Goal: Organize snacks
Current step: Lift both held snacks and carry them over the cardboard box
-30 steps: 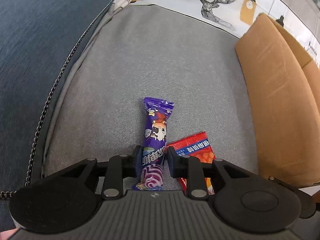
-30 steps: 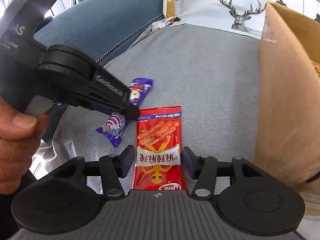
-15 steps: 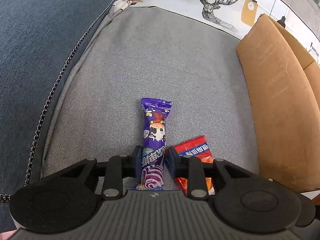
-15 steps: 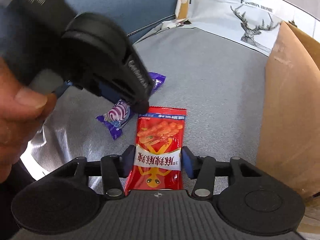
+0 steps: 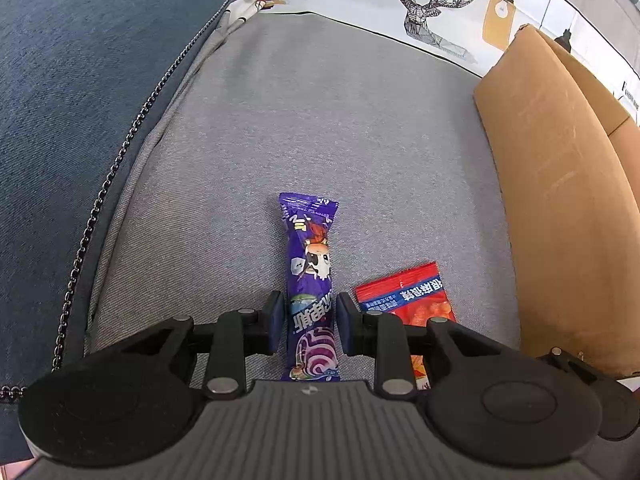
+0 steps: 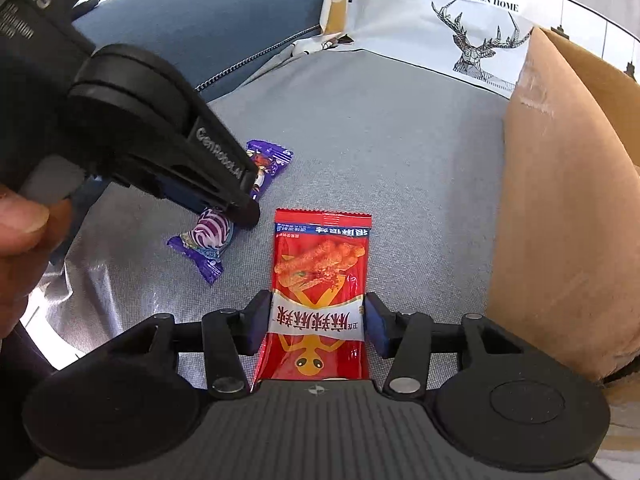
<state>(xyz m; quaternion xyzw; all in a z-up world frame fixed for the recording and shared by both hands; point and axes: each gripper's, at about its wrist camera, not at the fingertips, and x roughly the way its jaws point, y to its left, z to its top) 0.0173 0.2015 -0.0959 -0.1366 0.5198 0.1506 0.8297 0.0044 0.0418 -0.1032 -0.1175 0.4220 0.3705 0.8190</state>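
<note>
A purple candy packet [image 5: 310, 268] lies lengthwise on the grey sofa seat [image 5: 320, 120]. My left gripper [image 5: 310, 322] is shut on its lower half. The right wrist view shows that gripper [image 6: 244, 208] coming down from the left onto the same packet [image 6: 208, 236]. A red snack packet [image 6: 320, 264] lies flat just right of it. My right gripper [image 6: 317, 322] has both pads against the red packet's edges, pinching it slightly, and its jaws are opening. In the left wrist view, one corner of the red packet [image 5: 416, 292] shows beside the right finger.
A brown cardboard box [image 6: 560, 220] stands upright along the right side of the seat, close to the red packet, and its wall [image 5: 560, 200] also shows in the left wrist view. A blue cushion [image 5: 80, 80] borders the left. A deer-print pillow [image 5: 432, 12] lies behind. A person's hand [image 6: 16, 260] grips the left gripper.
The right gripper's fingers came in from well apart to touch the red packet's edges. In the right wrist view the left gripper looms larger and higher. The purple packet stays gripped in place.
</note>
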